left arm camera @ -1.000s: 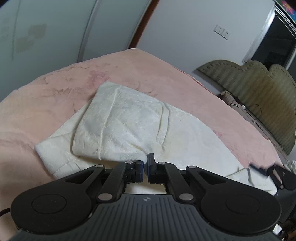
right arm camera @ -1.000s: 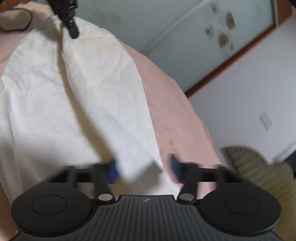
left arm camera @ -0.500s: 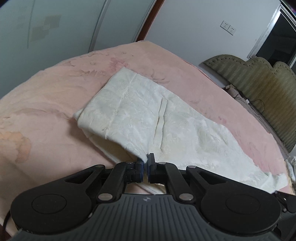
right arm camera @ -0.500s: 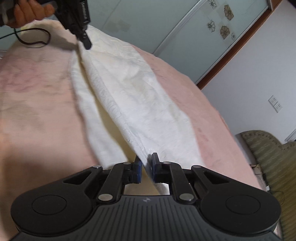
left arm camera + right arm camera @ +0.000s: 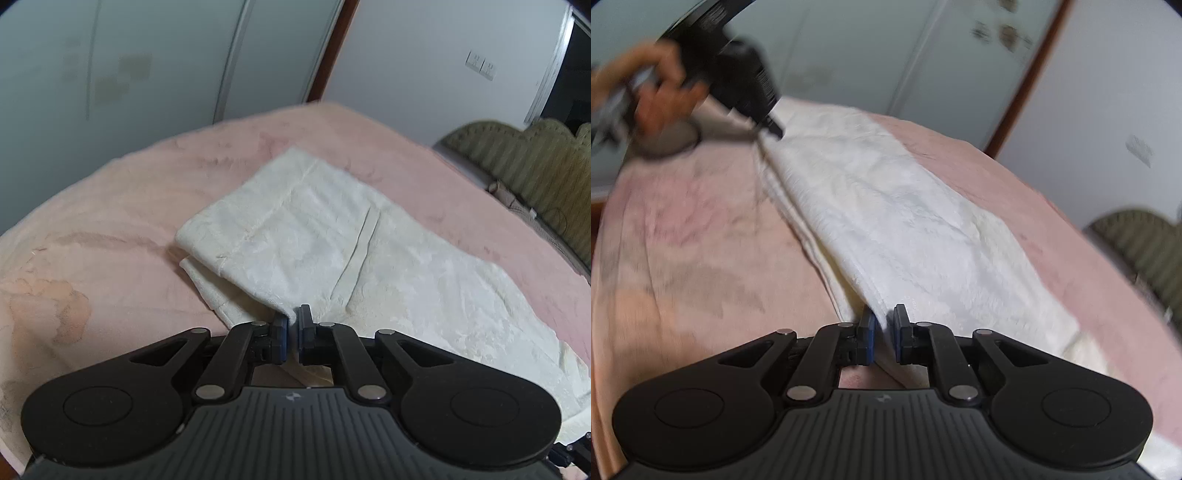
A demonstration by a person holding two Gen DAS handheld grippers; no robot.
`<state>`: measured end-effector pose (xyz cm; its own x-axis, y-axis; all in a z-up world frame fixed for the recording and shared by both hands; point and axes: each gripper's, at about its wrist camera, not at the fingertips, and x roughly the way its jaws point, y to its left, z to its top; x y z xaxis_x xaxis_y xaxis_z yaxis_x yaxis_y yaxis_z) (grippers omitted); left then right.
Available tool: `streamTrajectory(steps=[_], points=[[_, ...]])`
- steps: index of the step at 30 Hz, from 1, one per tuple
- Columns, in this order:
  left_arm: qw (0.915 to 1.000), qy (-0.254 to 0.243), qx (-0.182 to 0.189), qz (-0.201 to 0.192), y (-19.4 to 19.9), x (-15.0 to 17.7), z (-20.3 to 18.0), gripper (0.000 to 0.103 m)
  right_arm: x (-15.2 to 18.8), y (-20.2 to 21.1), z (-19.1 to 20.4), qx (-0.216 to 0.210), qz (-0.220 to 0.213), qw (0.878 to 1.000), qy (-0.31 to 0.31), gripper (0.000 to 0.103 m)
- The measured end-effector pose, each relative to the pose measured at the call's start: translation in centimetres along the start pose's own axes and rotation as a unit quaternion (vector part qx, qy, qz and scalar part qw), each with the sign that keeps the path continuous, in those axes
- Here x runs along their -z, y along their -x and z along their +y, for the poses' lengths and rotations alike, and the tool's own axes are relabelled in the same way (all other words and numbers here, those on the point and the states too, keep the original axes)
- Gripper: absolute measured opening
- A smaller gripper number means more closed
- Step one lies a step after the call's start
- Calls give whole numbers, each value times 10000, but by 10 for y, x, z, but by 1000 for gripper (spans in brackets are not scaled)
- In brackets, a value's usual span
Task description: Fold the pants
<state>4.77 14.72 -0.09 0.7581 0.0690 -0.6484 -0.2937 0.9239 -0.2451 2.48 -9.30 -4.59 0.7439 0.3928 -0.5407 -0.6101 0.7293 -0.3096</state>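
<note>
While you hold the cream-white textured fabric pants [image 5: 354, 243] by one long edge, they lie lengthwise on the pink plush bed cover [image 5: 110, 229], already doubled so that one leg rests on the other. Your left gripper [image 5: 291, 328] is clenched on the pants at the waist end, a corner of the top layer pinched between its blue-padded fingers [image 5: 279, 332]. Your right gripper [image 5: 883, 332] is likewise clamped on the pants at the far end of the same edge, the cloth rising in a ridge straight into the narrow gap between its pads. From the right wrist view, the other gripper shows blurred at the far end of that ridge, with your hand [image 5: 661, 92] behind it, so the edge seems stretched between your two holds. By the look of it, you are in the lengthwise fold, laying or straightening the top leg over the lower one. Next, you would probably lower both ends together so the edges meet, keep the tension even to avoid a twist, then let go and take fresh holds for the crosswise fold. An olive-green ribbed headboard [image 5: 535, 162] stands beyond the bed.
</note>
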Motion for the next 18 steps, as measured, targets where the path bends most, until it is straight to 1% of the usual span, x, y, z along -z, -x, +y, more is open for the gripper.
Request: streamTrajectory(steps=[2,4,6,7,8,10,11,12,13,14,15,16,17,18], points=[[9997,-107,-147,-138,6,2,-6,9,-2,3,-3,-37,-8,9995,-301,11],[9995,-117,-177,-222,10,3,-8,9,-3,4,3,34,25,9995,-319,11],[9994,-225,-187,-187,6,4,-8,10,0,3,3,67,-25,9988,-480,11],[9995,-236,-200,-83,2,5,-6,12,2,2,0,44,-69,9980,-626,11],[9997,-172,-182,-68,3,5,-3,15,3,2,-2,14,-71,9973,-730,11],[9998,-87,-148,-89,13,4,2,20,2,5,1,85,-38,9965,-830,12],[9998,-25,-136,-114,19,3,7,25,2,8,4,131,-19,9968,-788,12],[9996,104,-213,-161,26,0,13,27,3,13,7,161,-14,9974,-703,14],[9987,254,-361,-239,32,-2,21,34,4,20,9,136,-26,9979,-634,18],[9972,392,-537,-345,39,-5,27,33,5,27,9,70,-56,9980,-629,19],[9950,473,-735,-486,46,-7,32,30,8,38,6,-15,-152,9974,-699,19],[9926,482,-918,-624,53,-10,34,28,12,50,3,-74,-283,9960,-844,19],[9911,451,-1021,-729,59,-13,34,28,16,61,-3,-90,-398,9940,-1013,19],[9909,393,-1020,-791,64,-16,31,28,21,72,-12,-53,-522,9908,-1251,19]])
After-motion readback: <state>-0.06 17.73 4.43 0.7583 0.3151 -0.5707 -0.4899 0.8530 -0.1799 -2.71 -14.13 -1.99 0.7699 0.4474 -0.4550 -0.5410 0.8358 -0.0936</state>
